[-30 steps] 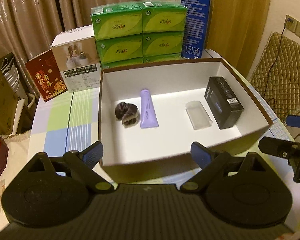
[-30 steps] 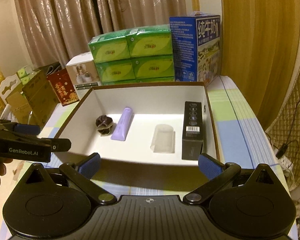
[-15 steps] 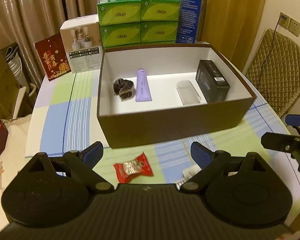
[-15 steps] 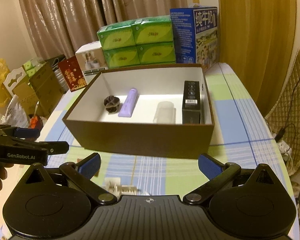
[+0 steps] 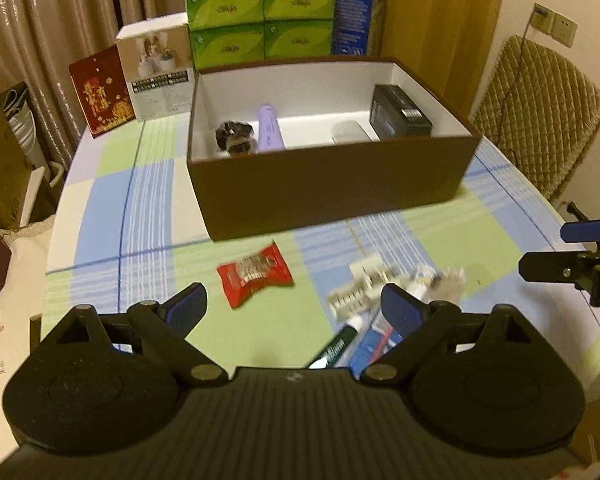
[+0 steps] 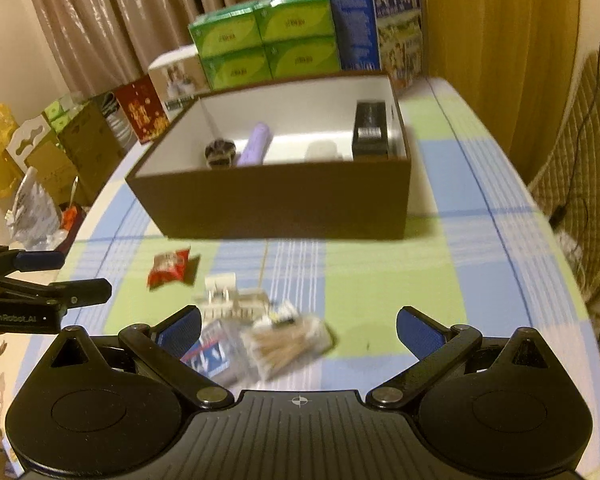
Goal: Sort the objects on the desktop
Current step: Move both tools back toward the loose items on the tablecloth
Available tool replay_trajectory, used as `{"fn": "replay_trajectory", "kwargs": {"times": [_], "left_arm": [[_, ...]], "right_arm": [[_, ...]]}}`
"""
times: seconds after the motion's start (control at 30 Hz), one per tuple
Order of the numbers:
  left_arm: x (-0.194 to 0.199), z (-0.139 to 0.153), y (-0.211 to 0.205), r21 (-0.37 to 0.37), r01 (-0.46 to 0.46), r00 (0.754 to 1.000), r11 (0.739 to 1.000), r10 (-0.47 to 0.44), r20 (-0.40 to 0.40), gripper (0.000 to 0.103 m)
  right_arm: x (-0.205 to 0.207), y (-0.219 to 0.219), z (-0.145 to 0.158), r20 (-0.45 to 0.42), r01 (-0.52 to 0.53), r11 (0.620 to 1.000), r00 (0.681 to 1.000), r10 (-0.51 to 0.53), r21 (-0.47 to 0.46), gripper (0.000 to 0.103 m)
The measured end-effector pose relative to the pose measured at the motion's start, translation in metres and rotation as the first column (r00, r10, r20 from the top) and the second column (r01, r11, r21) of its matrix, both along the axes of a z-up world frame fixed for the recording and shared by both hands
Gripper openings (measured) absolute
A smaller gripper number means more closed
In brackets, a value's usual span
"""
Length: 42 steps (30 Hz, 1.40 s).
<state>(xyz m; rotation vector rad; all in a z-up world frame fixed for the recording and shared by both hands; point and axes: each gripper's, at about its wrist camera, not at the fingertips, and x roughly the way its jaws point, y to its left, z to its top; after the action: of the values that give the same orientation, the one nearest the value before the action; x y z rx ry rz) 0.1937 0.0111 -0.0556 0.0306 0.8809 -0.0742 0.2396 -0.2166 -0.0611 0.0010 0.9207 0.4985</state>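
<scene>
A brown box [image 5: 332, 192] with a white inside holds a dark hair tie [image 5: 236, 141], a purple tube [image 5: 271, 132], a clear case [image 5: 348, 133] and a black box [image 5: 400, 116]. In front of it on the table lie a red snack packet [image 5: 255, 273], a white plastic clip [image 5: 360, 286], a green marker [image 5: 336, 346] and a bag of cotton swabs [image 6: 284, 340]. My left gripper [image 5: 294, 308] is open and empty above the packet and clip. My right gripper [image 6: 298, 330] is open and empty above the swabs. The box also shows in the right wrist view [image 6: 276, 204].
Green tissue boxes [image 5: 260, 16], a blue carton [image 5: 352, 8], a white box [image 5: 156, 68] and a red box [image 5: 102, 90] stand behind the brown box. A padded chair [image 5: 540, 120] is at the right. The checked tablecloth [image 5: 100, 208] ends at the left edge.
Both grippers have pulled back and down from over the box. The loose items in front of the box have come into view. Both stay open.
</scene>
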Motion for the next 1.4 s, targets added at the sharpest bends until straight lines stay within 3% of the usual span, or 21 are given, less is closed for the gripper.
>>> {"fn": "replay_trajectory", "kwargs": {"times": [0.83, 1.33, 1.4], "left_arm": [[-0.018, -0.053, -0.034, -0.009, 0.165, 0.982, 0.986, -0.165, -0.093, 0.085], [0.004, -0.089, -0.059, -0.004, 0.283, 0.951, 0.959, -0.281, -0.125, 0.076], [0.008, -0.095, -0.062, 0.001, 0.293, 0.947, 0.956, -0.290, -0.139, 0.070]], "right_arm": [[-0.020, -0.016, -0.042, -0.109, 0.036, 0.998, 0.993, -0.042, -0.059, 0.101], [-0.009, -0.034, -0.053, -0.150, 0.103, 0.992, 0.982, -0.112, -0.068, 0.101], [-0.008, -0.036, -0.054, -0.154, 0.108, 0.992, 0.981, -0.118, -0.069, 0.101]]}}
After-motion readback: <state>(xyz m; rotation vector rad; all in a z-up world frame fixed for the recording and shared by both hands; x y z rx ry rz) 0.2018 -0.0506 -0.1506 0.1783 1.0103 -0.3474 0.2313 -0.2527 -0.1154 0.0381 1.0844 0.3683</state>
